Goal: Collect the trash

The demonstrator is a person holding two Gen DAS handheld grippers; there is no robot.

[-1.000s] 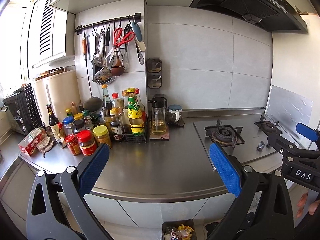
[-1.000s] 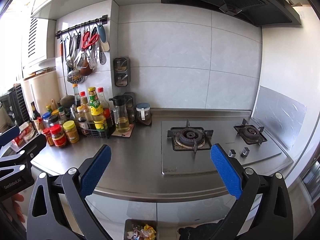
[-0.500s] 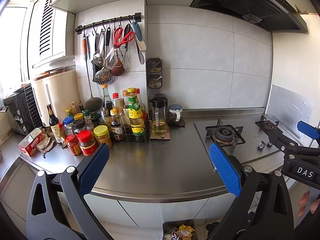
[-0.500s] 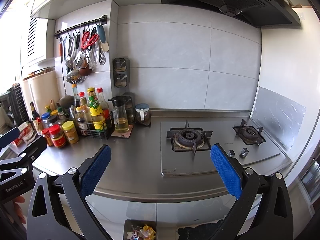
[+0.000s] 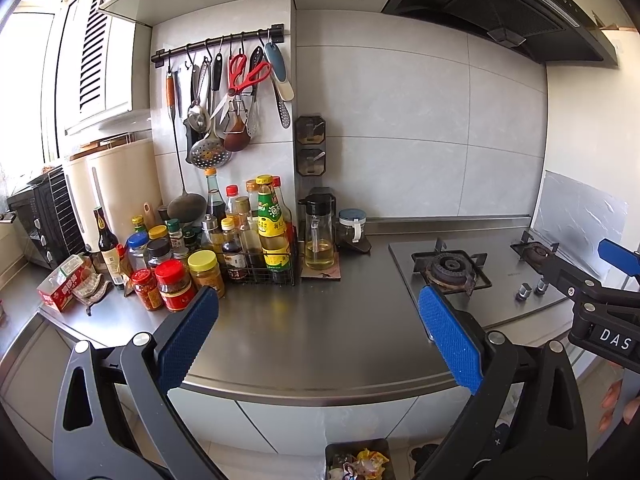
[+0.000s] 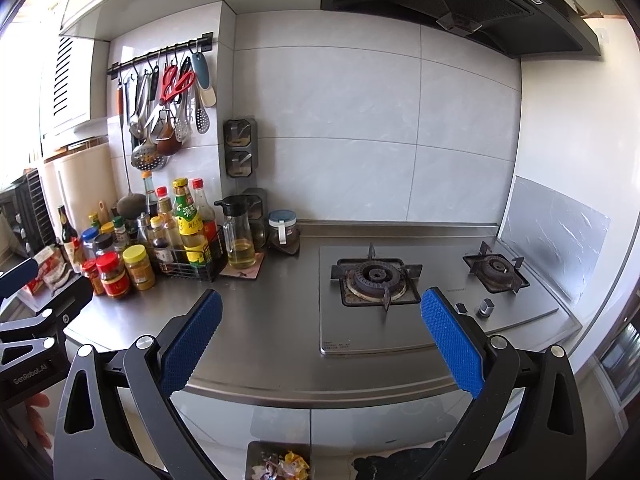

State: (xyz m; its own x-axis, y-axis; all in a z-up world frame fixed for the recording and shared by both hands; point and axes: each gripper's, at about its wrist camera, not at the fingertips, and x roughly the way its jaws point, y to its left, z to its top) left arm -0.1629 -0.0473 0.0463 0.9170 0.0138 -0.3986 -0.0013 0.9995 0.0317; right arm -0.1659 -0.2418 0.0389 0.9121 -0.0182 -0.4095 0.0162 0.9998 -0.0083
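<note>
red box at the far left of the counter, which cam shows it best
The left wrist view: the red box lies in the open beside the jars, its top and front both visible. In the right wrist view the box sits at the frame edge, largely hidden behind the left gripper.

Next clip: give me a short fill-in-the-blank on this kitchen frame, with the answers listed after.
1. Both claws, left claw and right claw, are ____ and hold nothing.
2. The scissors hanging on the utensil rail have ____ handles.
3. The gas stove has ____ burners.
4. The trash bin stands on the ____, below the countertop edge.

Answers: open; red; two; floor
</note>
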